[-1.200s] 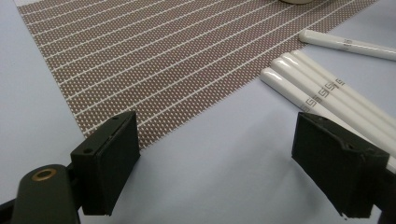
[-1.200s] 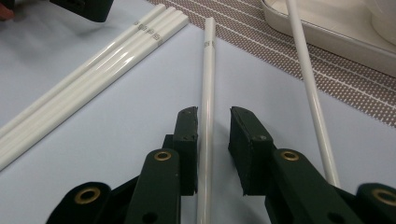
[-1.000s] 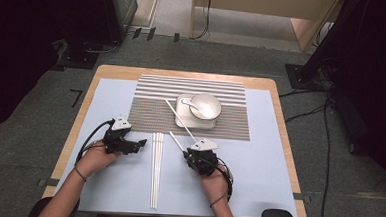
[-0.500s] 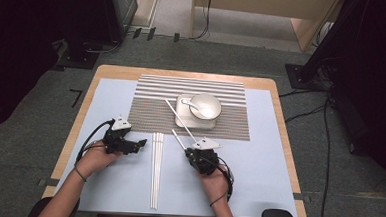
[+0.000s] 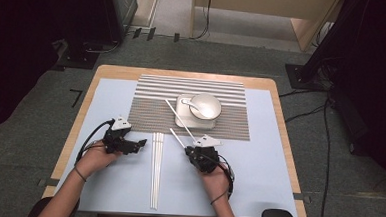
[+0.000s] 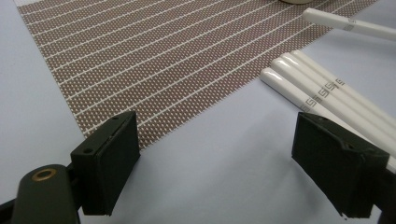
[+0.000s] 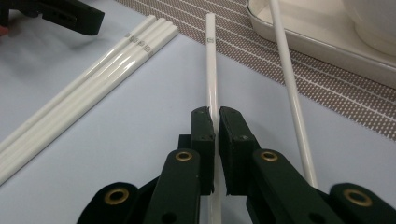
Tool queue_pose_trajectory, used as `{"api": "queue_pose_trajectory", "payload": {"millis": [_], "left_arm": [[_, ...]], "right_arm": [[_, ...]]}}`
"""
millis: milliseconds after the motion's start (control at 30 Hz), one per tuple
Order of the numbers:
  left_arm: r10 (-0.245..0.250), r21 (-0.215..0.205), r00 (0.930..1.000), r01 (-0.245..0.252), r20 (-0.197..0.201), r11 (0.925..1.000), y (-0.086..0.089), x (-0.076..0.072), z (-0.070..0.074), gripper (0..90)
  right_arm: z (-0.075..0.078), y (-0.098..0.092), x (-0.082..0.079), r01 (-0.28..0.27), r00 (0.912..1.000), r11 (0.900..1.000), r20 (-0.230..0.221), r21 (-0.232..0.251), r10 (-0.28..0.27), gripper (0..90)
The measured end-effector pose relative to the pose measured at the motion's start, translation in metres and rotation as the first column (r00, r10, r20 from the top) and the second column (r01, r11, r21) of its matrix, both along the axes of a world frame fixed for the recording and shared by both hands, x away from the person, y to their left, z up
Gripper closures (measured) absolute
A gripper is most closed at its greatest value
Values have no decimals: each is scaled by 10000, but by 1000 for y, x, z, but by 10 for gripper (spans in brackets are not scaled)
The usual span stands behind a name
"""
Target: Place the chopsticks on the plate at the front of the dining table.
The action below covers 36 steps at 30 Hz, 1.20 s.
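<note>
Right gripper: jaws clamped on a slender white glossy chopstick, having just closed onto it. The stick is round and smooth, with a small grey printed mark near its far end; it lies on the pale blue table cover, its far tip at the near edge of the brown striped woven placemat. A second white chopstick lies just to its right, its far end on the white square plate under the white bowl. Three white chopsticks lie side by side to the left. Left gripper: jaws wide, nothing between them.
</note>
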<state>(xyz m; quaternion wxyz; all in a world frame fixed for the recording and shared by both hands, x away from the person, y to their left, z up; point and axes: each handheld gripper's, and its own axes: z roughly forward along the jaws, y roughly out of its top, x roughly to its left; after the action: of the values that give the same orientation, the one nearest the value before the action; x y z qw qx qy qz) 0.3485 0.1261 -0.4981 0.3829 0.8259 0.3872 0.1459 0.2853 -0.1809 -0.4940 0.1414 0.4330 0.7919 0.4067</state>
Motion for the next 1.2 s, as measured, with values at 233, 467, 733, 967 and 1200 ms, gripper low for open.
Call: {"api": "queue_pose_trajectory", "payload": {"millis": [233,467,733,967,1200], "left_arm": [[1,9,10000,-1,0,10000,0,0,0,147],[4,18,10000,-4,2,10000,0,0,0,147],[6,15,10000,-6,1,10000,0,0,0,147],[3,18,10000,-3,-2,10000,0,0,0,147],[3,18,10000,-3,0,10000,0,0,0,147]], "right_arm": [[3,-3,2,20,10000,9999,-59,145,-19,855],[7,-5,4,16,10000,9998,11,180,-16,855],[13,-4,8,-19,10000,10000,84,60,19,855],[14,-4,12,-8,10000,10000,55,45,7,855],[15,-4,16,-1,10000,10000,20,29,1,855]]}}
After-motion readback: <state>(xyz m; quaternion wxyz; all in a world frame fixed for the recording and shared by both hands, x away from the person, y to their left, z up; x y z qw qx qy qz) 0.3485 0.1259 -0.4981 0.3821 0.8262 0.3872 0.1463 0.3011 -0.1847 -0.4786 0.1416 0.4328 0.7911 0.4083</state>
